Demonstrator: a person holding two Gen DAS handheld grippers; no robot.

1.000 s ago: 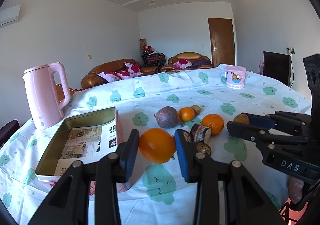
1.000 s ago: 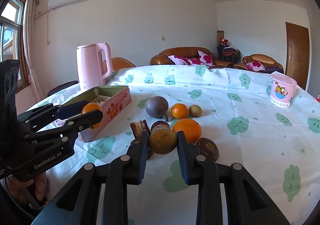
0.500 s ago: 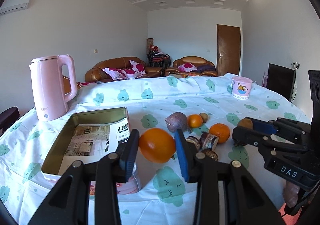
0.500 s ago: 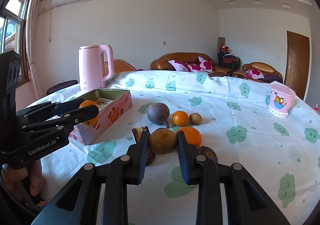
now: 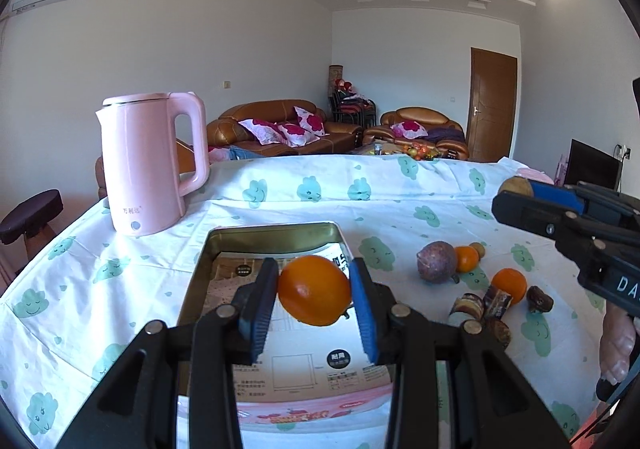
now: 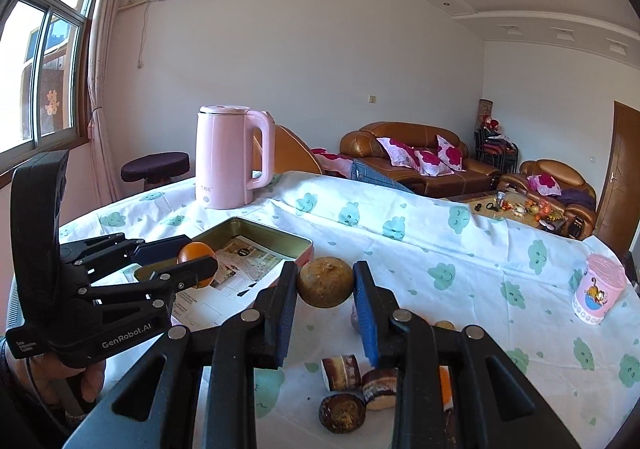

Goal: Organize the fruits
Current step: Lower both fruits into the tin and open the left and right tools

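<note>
My left gripper (image 5: 314,291) is shut on an orange (image 5: 315,290) and holds it in the air over the open metal tin (image 5: 272,233), which is lined with printed paper. My right gripper (image 6: 325,283) is shut on a round brown fruit (image 6: 325,281), lifted above the table just right of the tin (image 6: 256,229). The right wrist view also shows the left gripper (image 6: 188,261) with its orange (image 6: 195,252) over the tin. On the cloth to the right lie a purple fruit (image 5: 437,262), two smaller oranges (image 5: 509,285) and dark cut fruit pieces (image 5: 480,307).
A pink kettle (image 5: 150,163) stands behind the tin at the left. A pink printed cup (image 6: 600,289) sits far right on the cloud-patterned tablecloth (image 5: 304,189). A person's hand (image 6: 60,377) holds the left gripper's handle. Sofas and a stool stand beyond the table.
Both grippers have risen and swung left with their fruit. The orange now hangs over the tin instead of beside it, and the brown fruit has lifted away from the fruit pile.
</note>
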